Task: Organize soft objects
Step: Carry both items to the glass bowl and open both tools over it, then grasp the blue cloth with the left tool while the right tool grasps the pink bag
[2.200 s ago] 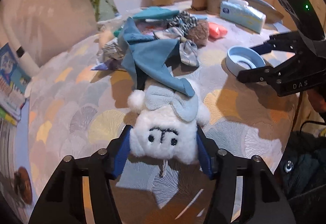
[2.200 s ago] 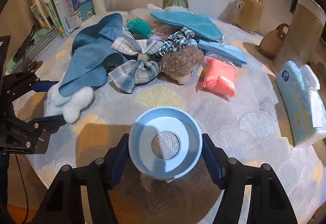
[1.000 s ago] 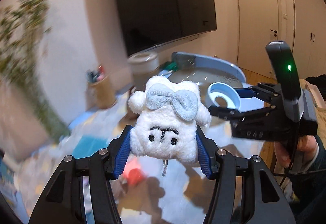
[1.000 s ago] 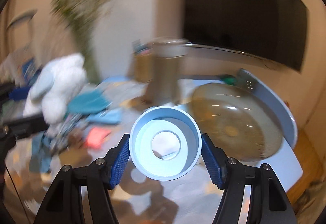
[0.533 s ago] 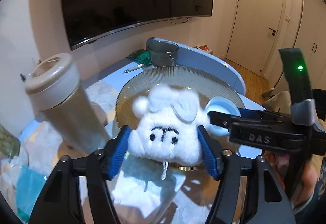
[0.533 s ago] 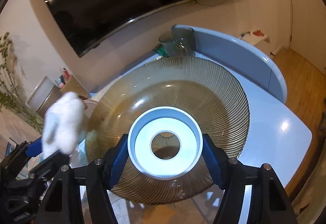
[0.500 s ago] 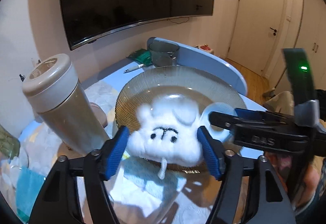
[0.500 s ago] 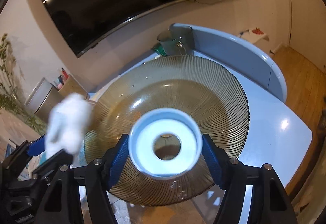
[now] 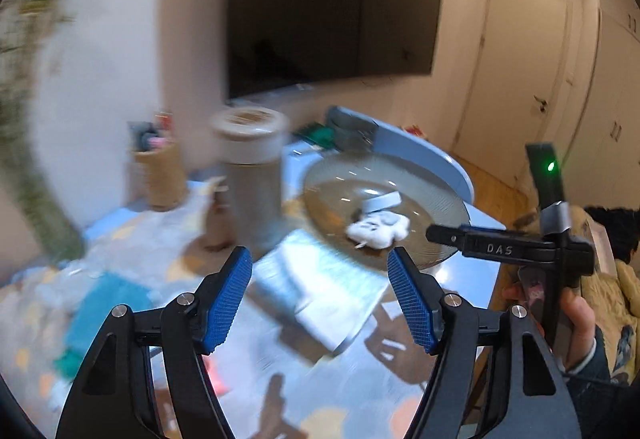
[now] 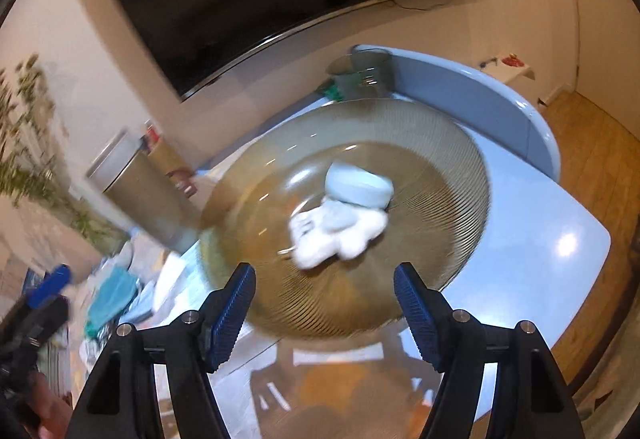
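We note both claws, left claw (image 9: 320, 303) and right claw (image 10: 324, 309), spread and empty, white plush (image 10: 336, 231) touching blue ring (image 10: 358, 185) at its 12 o'clock in ribbed bowl (image 10: 452, 175); a careless withdrawal could jolt the bowl.

Count: 1 bowl (image 10: 440, 175); in it 1 plush (image 10: 336, 231), 1 ring (image 10: 358, 185). 1 canister (image 9: 250, 175). 1 pen cup (image 9: 160, 175).

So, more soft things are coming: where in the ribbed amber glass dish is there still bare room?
The ribbed amber glass dish is bare around its wide rim, near side especially. Crowded mid-dish: white plush toy beside pale blue ring.
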Action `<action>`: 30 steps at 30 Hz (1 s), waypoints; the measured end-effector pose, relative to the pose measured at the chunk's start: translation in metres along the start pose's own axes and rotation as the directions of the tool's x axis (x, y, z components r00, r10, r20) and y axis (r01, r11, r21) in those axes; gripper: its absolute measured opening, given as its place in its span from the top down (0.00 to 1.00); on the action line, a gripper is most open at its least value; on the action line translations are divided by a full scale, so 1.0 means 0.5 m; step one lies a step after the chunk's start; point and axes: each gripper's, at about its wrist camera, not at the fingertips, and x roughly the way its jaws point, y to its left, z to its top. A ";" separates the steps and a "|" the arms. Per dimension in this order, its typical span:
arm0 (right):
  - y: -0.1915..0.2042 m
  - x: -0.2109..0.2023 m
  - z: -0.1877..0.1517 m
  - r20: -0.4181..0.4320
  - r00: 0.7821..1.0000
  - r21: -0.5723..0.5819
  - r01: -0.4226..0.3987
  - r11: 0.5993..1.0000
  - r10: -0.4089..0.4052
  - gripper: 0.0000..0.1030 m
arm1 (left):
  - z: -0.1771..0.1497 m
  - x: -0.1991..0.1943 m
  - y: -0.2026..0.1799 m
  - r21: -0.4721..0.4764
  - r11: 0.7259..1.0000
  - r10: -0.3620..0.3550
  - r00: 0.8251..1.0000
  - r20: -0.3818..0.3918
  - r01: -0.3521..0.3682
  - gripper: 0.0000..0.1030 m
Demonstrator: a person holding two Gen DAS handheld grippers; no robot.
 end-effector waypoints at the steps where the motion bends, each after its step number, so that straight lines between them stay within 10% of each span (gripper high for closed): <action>1: 0.013 -0.002 -0.006 -0.003 1.000 -0.010 -0.006 1.000 0.006 0.32 | -0.012 -0.044 0.023 -0.018 1.000 0.025 0.999 0.026 -0.025 0.33; 14: 0.325 -0.008 -0.145 -0.072 0.987 -0.312 -0.158 0.937 0.142 0.32 | -0.166 -0.391 0.272 -0.232 0.918 0.358 0.924 0.136 -0.322 0.28; 22: 0.498 0.046 -0.249 -0.189 0.965 -0.464 -0.251 0.849 0.182 0.32 | -0.306 -0.315 0.350 -0.277 0.879 0.391 0.919 -0.049 -0.389 0.27; 30: 0.519 0.138 -0.286 -0.272 0.958 -0.469 -0.215 0.857 0.091 0.32 | -0.360 -0.200 0.373 -0.246 0.896 0.348 0.928 -0.132 -0.370 0.27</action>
